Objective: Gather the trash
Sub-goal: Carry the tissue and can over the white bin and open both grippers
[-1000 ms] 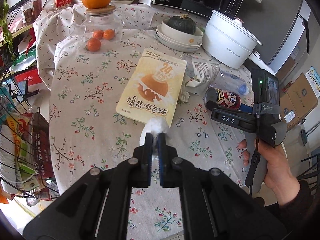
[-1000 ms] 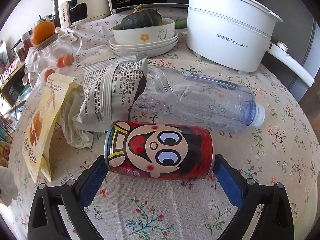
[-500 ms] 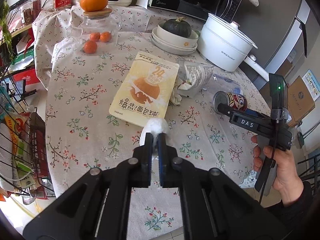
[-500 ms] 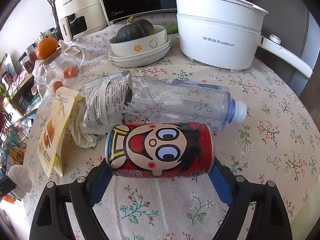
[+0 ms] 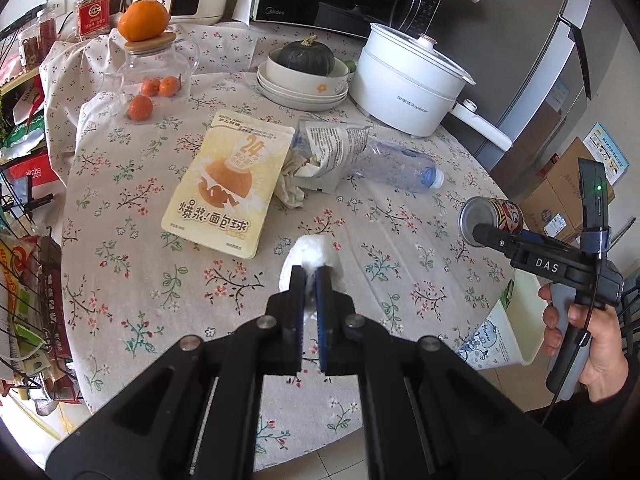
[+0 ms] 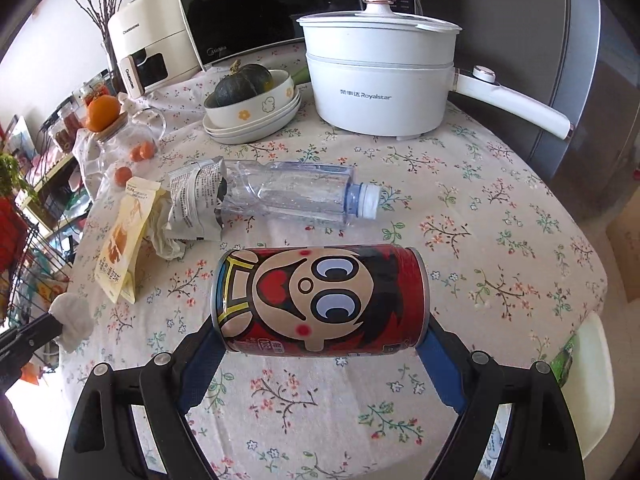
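Carrying step: right hand-held gripper (image 6: pixel 320 344) clamps red cartoon-printed can (image 6: pixel 320 300), left hand-held gripper (image 5: pixel 311 280) pinches white crumpled tissue wad (image 5: pixel 314 254); next, likely both go to a bin.

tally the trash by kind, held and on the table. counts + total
Drink can, in the right gripper: 1
White paper wad, in the left gripper: 1
Plastic bottle: 1
Snack bags, yellow and silver: 2
Crumpled tissue: 1
Total: 6

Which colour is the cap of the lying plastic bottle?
White cap, on a bluish neck; clearest in the right wrist view.
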The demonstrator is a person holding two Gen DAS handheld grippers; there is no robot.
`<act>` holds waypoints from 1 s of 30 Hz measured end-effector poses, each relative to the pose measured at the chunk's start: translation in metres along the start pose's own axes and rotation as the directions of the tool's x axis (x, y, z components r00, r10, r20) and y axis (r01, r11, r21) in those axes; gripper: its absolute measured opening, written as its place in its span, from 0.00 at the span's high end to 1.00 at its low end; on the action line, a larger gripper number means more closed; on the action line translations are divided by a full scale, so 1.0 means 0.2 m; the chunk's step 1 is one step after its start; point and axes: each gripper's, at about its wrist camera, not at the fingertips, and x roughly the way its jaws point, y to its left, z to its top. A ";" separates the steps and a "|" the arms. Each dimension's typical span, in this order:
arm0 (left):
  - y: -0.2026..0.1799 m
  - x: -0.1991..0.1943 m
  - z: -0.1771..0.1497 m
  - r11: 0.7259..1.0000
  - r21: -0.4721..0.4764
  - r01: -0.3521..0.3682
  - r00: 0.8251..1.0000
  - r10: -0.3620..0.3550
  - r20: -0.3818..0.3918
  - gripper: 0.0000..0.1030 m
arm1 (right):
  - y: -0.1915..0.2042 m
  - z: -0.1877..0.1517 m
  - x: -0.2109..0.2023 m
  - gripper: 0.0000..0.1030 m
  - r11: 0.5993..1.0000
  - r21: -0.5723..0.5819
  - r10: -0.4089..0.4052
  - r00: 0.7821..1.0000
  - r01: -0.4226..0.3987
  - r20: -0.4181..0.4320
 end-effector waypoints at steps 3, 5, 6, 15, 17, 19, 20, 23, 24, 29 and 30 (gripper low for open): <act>-0.07 0.01 -0.01 1.000 0.008 0.018 1.000 -0.018 0.001 0.94 | -0.08 -0.02 -0.07 0.13 1.000 0.008 -0.014 1.000 0.014 0.003; -0.12 0.02 -0.01 0.999 0.017 0.033 0.999 -0.033 0.002 0.94 | -0.15 -0.04 -0.11 0.13 1.000 0.020 -0.018 1.000 0.018 0.005; -0.15 0.02 -0.01 0.999 0.023 0.040 0.999 -0.040 0.003 0.94 | -0.18 -0.05 -0.14 0.13 0.999 0.028 -0.020 1.000 0.020 0.006; -0.41 0.08 -0.03 0.991 0.088 0.096 0.995 -0.096 -0.012 0.94 | -0.44 -0.16 -0.32 0.13 0.995 0.078 -0.062 0.998 0.061 0.011; -0.47 0.10 -0.04 0.989 0.103 0.106 0.994 -0.104 -0.019 0.94 | -0.51 -0.19 -0.35 0.13 0.993 0.093 -0.073 0.997 0.072 0.010; -0.53 0.11 -0.04 0.986 0.121 0.116 0.993 -0.114 -0.023 0.94 | -0.58 -0.22 -0.39 0.13 0.990 0.110 -0.086 0.996 0.085 0.008; -0.56 0.12 -0.05 0.984 0.131 0.122 0.992 -0.120 -0.025 0.94 | -0.62 -0.24 -0.40 0.13 0.989 0.120 -0.093 0.996 0.092 0.008; -0.66 0.14 -0.07 0.977 0.160 0.140 0.990 -0.136 -0.035 0.94 | -0.73 -0.29 -0.45 0.13 0.982 0.150 -0.112 0.994 0.110 0.003; -0.69 0.15 -0.07 0.975 0.169 0.147 0.989 -0.143 -0.040 0.94 | -0.77 -0.31 -0.46 0.13 0.980 0.162 -0.116 0.993 0.115 -0.001; -0.85 0.20 -0.10 0.960 0.207 0.189 0.982 -0.179 -0.066 0.94 | -0.97 -0.41 -0.51 0.13 0.963 0.233 -0.129 0.991 0.132 -0.028; -0.88 0.21 -0.11 0.957 0.214 0.197 0.980 -0.185 -0.073 0.94 | -1.01 -0.43 -0.51 0.13 0.959 0.248 -0.130 0.991 0.135 -0.034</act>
